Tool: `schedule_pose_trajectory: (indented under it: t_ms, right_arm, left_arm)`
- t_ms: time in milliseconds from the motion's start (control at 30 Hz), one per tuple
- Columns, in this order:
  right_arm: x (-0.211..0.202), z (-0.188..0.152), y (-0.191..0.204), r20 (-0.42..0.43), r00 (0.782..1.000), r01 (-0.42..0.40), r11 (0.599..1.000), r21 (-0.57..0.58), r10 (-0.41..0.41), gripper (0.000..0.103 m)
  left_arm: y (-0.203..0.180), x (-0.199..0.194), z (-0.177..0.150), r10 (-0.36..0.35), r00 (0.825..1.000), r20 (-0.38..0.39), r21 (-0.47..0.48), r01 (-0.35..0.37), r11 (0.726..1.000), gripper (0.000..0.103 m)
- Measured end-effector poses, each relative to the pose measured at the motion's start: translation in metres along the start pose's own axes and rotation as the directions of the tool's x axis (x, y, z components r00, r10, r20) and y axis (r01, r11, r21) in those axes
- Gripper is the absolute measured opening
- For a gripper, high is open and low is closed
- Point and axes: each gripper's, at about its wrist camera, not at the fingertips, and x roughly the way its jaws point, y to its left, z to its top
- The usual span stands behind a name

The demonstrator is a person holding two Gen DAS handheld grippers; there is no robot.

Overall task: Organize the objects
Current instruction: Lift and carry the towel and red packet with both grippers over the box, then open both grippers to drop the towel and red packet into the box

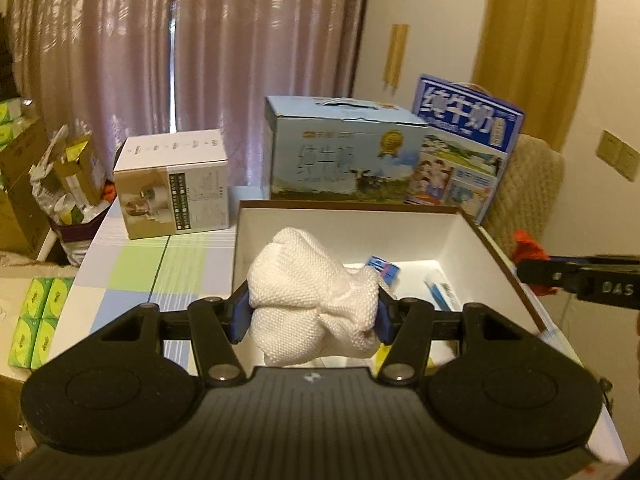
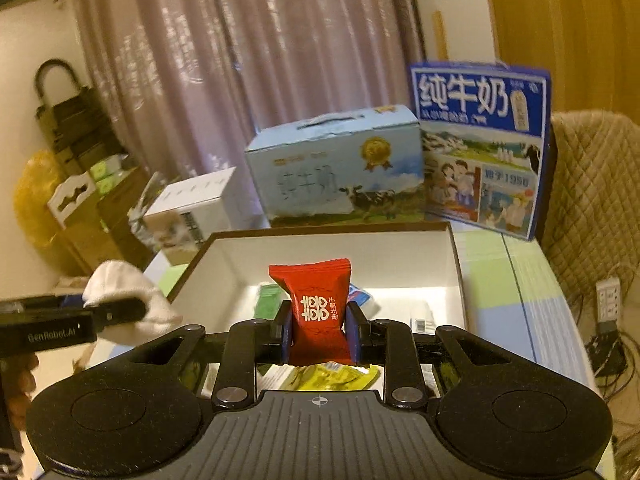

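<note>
Left hand-held gripper (image 1: 312,314) is clamped on a bunched white woven cloth (image 1: 314,300), its blue pads (image 1: 240,316) pressing in from both sides. The bundle bulges up and forward beyond the fingertips, over the near-left part of the open shallow box with white inside and brown rim (image 1: 464,232). Ahead of it the white floor of the box shows open room, with a small blue-and-white packet (image 1: 384,268) and a blue-edged flat pack (image 1: 440,292) lying beyond and to the right.

Right hand-held gripper (image 2: 318,326) is closed on a red pillow-shaped candy wrapper with white characters (image 2: 316,304). It stands upright, long axis vertical, crimped top edge pointing up, printed face toward the camera, held over the box's near edge. Below the fingers lies a yellow-green wrapper (image 2: 336,376); a green packet (image 2: 268,298) sits ahead to the left inside the box.

Beyond the far rim, on the checked tabletop (image 1: 136,264), stand a pale blue milk carton with a handle (image 1: 344,156), a dark blue milk carton (image 1: 464,136) and a white appliance box (image 1: 172,184).
</note>
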Motion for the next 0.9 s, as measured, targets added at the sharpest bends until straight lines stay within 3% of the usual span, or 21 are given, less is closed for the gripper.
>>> schedule_pose_trajectory:
  t_ms: [267,900]
  right_arm:
    - [0.045,-0.004,-0.023,-0.060,0.996,0.062,0.997,0.041,-0.059,0.024]
    - [0.099,-0.003,-0.045,-0.069,0.994,0.089,0.993,0.076,-0.084,0.024]
  left_arm:
    - [0.005,0.051,0.002,0.045,0.998,-0.042,0.015,-0.045,0.999,0.053]
    - [0.007,0.124,-0.004,0.144,0.988,-0.052,0.039,-0.142,0.989,0.054]
